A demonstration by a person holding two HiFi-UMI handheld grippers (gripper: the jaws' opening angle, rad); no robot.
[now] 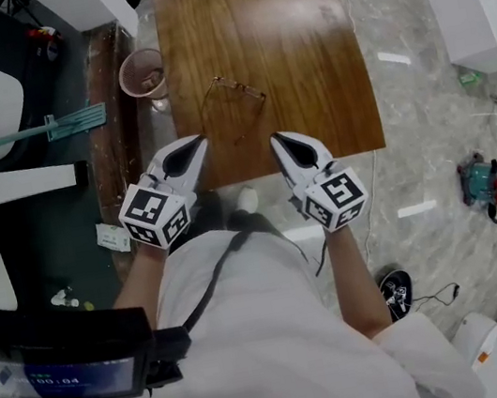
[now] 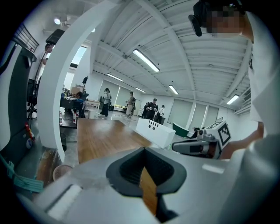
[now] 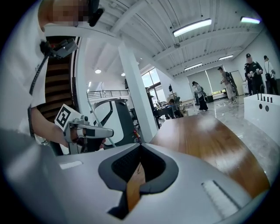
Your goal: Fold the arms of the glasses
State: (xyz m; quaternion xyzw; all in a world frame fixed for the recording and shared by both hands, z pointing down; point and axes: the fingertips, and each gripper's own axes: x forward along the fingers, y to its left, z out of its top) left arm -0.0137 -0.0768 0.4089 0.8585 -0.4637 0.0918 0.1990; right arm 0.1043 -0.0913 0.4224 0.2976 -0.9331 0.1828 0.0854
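Two closed tools (image 1: 192, 146) (image 1: 281, 143), wire glasses (image 1: 240, 88) barely discernible

Glasses (image 1: 240, 87) too thin in head view: arm position not resolved. Tabletop (image 1: 275, 26) far end cut off by top edge.

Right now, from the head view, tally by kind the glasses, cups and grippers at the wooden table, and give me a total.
Glasses: 1
Cup: 1
Grippers: 2, the left gripper and the right gripper
Total: 4
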